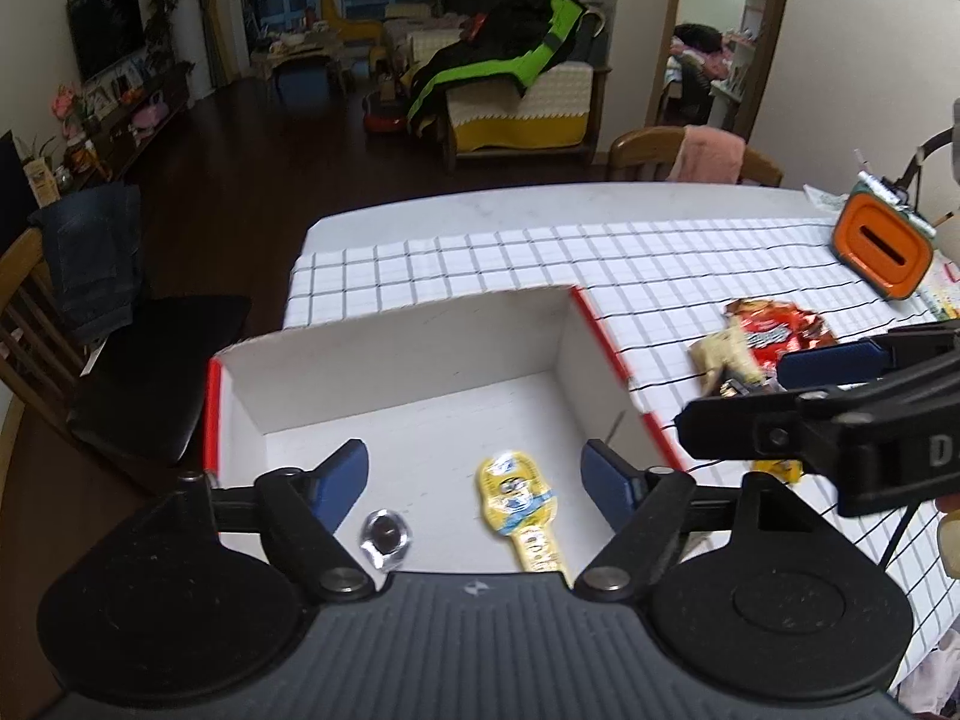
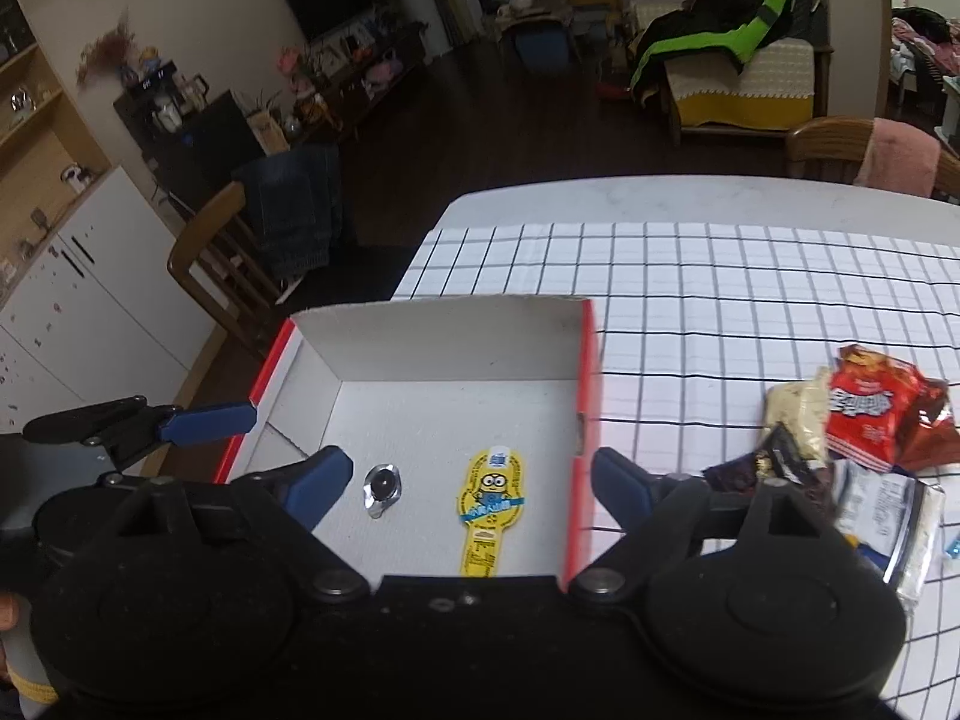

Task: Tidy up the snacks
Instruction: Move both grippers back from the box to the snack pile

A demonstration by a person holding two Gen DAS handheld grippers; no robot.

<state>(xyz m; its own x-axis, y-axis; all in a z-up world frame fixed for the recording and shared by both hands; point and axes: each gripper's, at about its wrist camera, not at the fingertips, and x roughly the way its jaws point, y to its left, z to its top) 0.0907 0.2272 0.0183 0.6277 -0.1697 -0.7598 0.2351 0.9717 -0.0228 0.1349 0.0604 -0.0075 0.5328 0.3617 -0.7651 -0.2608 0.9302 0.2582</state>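
Observation:
A white cardboard box with red outer sides [image 1: 414, 360] [image 2: 438, 336] stands on the checked tablecloth. Inside lie a yellow Minion snack [image 1: 519, 495] [image 2: 492, 498] and a small clear-wrapped dark candy [image 1: 384, 537] [image 2: 382, 489]. My left gripper [image 1: 477, 477] is open and empty above the box's near edge. My right gripper [image 2: 471, 483] is open and empty over the box too; it shows at the right of the left wrist view [image 1: 840, 396]. A pile of snacks lies right of the box: a red packet [image 2: 876, 414] [image 1: 774, 330], a beige packet [image 2: 792, 414], a dark wrapper [image 2: 768, 462] and a silver-white packet [image 2: 888, 516].
An orange and green holder [image 1: 882, 246] stands at the far right of the table [image 2: 660, 198]. Wooden chairs stand at the left [image 2: 222, 264] and at the far side, one draped with a pink cloth [image 1: 708, 159]. The left gripper's blue finger [image 2: 204, 420] reaches to the box's left wall.

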